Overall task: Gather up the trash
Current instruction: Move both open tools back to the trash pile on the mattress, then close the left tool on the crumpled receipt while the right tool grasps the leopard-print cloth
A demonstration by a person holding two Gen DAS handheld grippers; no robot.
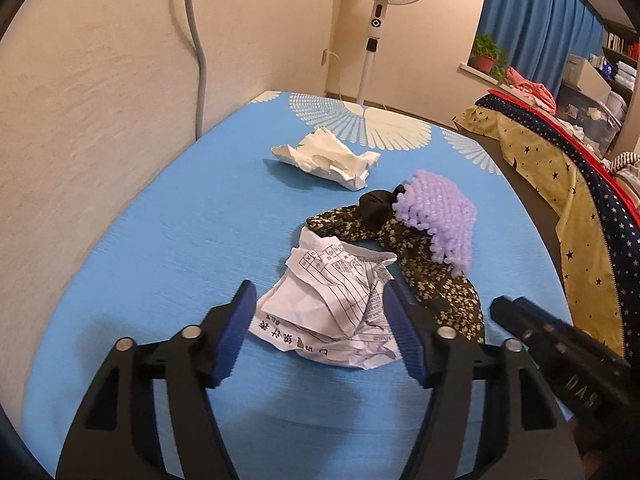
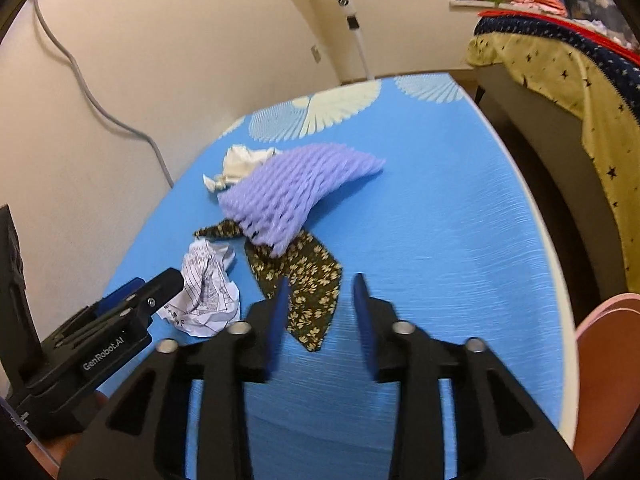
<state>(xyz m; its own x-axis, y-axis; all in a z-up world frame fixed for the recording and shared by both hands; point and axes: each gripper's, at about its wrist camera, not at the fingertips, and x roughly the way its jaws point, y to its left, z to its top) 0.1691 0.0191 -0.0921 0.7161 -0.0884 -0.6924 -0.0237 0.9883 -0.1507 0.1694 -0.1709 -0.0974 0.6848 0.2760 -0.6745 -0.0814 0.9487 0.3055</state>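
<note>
Nothing collected yet: crumpled paper (image 1: 332, 312), white wrapper (image 1: 326, 158), purple foam net (image 2: 294, 196) left on bench (image 1: 160, 240). Left gripper (image 1: 320, 334) fingers apart around paper, right gripper (image 2: 318, 312) fingers apart, empty.

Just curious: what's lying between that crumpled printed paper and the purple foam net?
A dark flowered cloth, partly under the purple foam net and reaching the crumpled printed paper. The left wrist view shows it best.

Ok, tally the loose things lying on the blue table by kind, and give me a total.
Crumpled paper: 2, the printed sheet and the white wad
Foam net: 1, purple
Patterned cloth: 1, dark floral
Small black item: 1, kind unclear
Total: 5
</note>
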